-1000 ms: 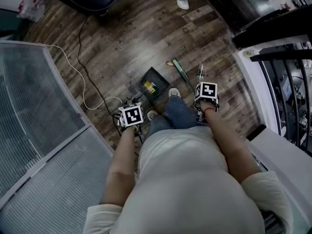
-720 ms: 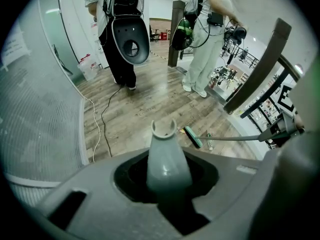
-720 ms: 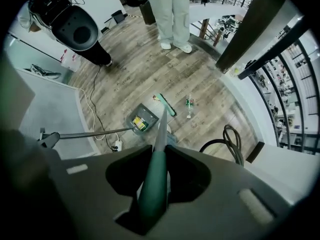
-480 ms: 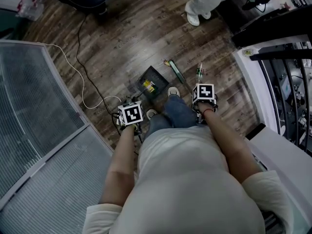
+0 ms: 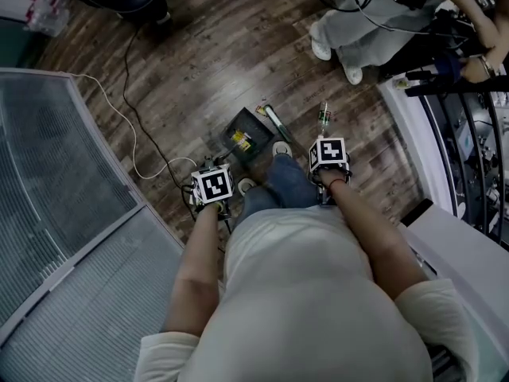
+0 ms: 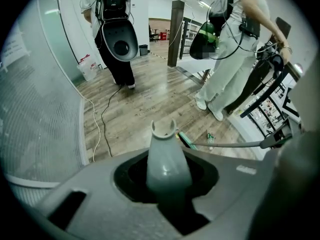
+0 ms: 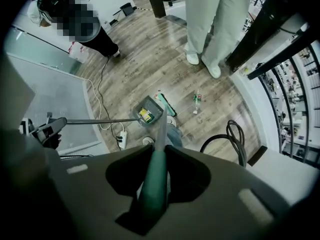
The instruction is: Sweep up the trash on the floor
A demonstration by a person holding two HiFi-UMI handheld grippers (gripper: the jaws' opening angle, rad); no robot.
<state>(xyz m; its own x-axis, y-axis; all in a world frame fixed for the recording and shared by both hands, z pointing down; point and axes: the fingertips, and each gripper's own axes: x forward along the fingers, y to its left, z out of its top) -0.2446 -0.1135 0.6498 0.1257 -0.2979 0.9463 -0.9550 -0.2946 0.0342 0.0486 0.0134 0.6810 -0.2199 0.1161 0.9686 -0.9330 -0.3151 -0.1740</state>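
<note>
Just below the middle of the head view, the left gripper (image 5: 213, 191) has its jaws closed round the grey dustpan handle (image 6: 165, 159), which rises upright between them in the left gripper view. The dark dustpan (image 5: 248, 134) sits on the wooden floor (image 5: 207, 62) at the frame's centre, with a yellow scrap (image 5: 241, 141) inside, possibly a wrapper. To the right, the right gripper (image 5: 329, 157) pinches the green broom handle (image 7: 154, 184); the broom head (image 5: 271, 121) lies just right of the dustpan. A small bottle (image 5: 323, 116) lies on the floor, right of the broom head. A white cable (image 5: 127, 126) trails at left, and another person's legs (image 5: 350, 30) stand at the upper right
</note>
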